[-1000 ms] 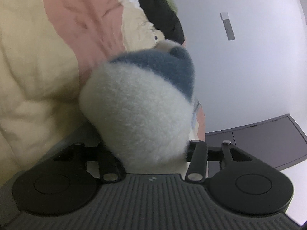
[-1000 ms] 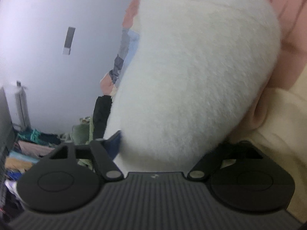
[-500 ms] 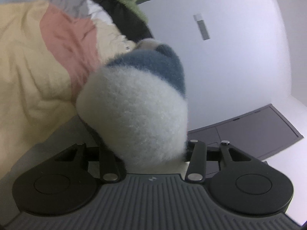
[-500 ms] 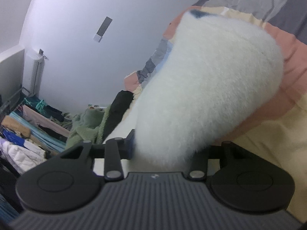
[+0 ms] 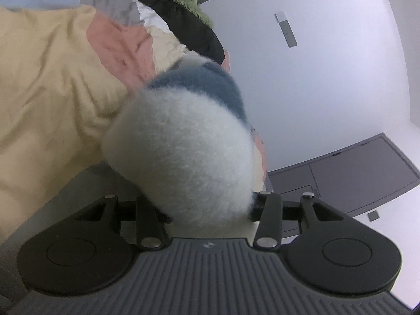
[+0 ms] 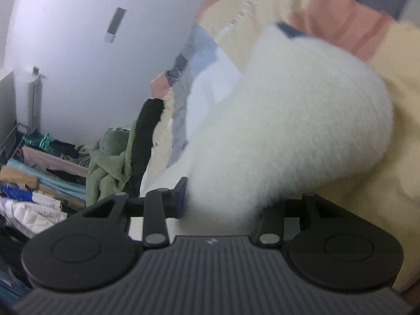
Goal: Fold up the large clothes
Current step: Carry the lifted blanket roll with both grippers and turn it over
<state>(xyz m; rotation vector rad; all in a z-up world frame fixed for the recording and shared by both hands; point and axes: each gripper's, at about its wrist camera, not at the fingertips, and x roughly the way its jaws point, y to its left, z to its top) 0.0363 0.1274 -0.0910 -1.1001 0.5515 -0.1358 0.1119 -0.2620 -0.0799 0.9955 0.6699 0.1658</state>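
Observation:
A fluffy white fleece garment with a blue patch (image 5: 183,144) fills the middle of the left wrist view. My left gripper (image 5: 207,204) is shut on a thick bunch of it; its fingertips are hidden in the fleece. The same garment (image 6: 288,120) bulges in the right wrist view. My right gripper (image 6: 223,207) is shut on it too, fingertips buried. Both hold it lifted over the bed.
A yellow, pink and grey patchwork quilt (image 5: 47,92) covers the bed below. A black garment (image 5: 183,18) and a green fleece (image 6: 107,162) lie at the bed's edge. Piles of clothes (image 6: 39,183) sit at the right wrist view's left. A dark cabinet (image 5: 354,170) stands by the wall.
Both grippers have swung with the fleece still held. More of the quilt, wall and clothes piles shows around the garment now than a second ago.

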